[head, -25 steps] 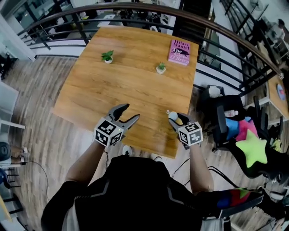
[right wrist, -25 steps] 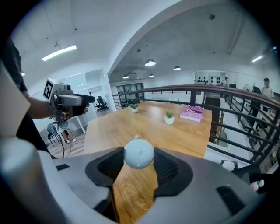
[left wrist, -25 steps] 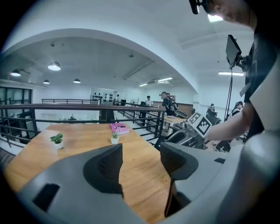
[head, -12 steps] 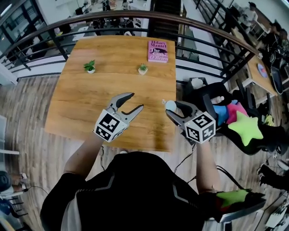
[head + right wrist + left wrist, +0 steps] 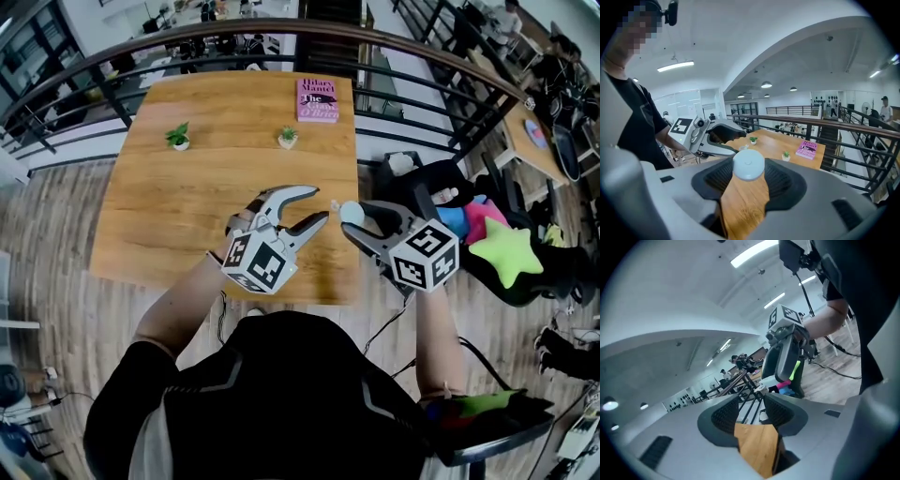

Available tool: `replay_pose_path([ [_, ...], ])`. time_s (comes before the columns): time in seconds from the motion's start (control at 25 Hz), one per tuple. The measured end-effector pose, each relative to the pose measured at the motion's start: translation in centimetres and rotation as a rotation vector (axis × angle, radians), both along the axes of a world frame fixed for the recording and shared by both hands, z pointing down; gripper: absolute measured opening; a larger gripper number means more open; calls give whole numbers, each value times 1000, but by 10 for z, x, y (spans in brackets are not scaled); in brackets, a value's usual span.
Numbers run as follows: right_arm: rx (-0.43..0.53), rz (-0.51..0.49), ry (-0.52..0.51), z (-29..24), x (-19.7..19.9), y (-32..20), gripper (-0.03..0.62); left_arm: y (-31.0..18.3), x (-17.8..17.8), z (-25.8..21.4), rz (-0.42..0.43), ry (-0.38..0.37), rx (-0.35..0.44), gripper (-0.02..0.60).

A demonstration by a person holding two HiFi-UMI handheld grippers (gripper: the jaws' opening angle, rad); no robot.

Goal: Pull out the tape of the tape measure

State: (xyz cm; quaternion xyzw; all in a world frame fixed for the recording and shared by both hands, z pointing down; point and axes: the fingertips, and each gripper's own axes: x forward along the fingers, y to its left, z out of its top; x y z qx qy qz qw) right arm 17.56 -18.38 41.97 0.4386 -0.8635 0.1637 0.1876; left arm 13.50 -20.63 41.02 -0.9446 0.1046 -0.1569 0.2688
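The white round tape measure (image 5: 748, 164) sits pinched between the pads of the right gripper (image 5: 354, 217), held up over the near right edge of the wooden table (image 5: 187, 197). No tape can be seen drawn out of it. Just beside it on the left is the left gripper (image 5: 322, 204), tips toward the case. Its jaws have just been closing and stand partly apart with nothing between them. At the table's far side are 2 small potted plants (image 5: 177, 137) and a pink book (image 5: 317, 99).
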Motion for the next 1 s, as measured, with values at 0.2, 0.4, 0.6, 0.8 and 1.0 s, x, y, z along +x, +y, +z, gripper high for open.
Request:
replay_pose_path([
  [0.2,-24,-19,7,-3,-2,5,222,13,9,-2,34,-59,184,160],
  [0.4,-53,-38,28,-1,-5,7,222,23,15,2,53,-124,335,139],
  [0.6,-69,-46,21,-1,-4,9,222,30,17,8,60,-159,407,78],
  [0.8,-67,-62,40,0,-6,10,222,30,16,11,47,-158,373,43],
  [1.0,-66,-83,5,1,-9,9,222,27,8,12,22,-143,281,40],
])
